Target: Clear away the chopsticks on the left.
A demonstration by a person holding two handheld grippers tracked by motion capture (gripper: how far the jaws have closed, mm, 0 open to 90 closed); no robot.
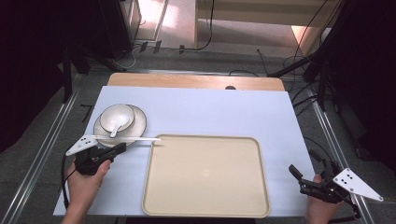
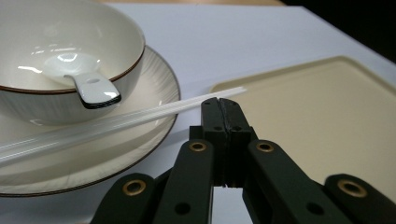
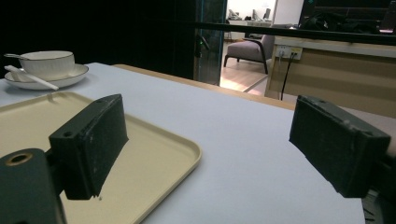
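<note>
Left tongs [image 2: 219,105] pressed together – beside chopsticks [image 2: 116,122] (on plate [image 2: 154,100]), right tongs [image 3: 208,149] spread – empty

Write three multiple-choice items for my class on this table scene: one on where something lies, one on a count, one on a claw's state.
1. Where does the spoon lie?
A. in the bowl
B. on the tray
C. on the floor

2. How many trays are on the table?
A. one
B. two
C. three

3. How does the right claw stand?
A. shut on a spoon
B. open, holding nothing
C. shut on the tray's rim

Answers:
1. A: in the left gripper view the spoon's scoop rests inside the bowl, which stands on a plate, and its handle leans on the bowl's rim.
2. A: the high view shows a single beige tray on the white table cover.
3. B: the right gripper view shows its two jaws wide apart, with nothing between them.
</note>
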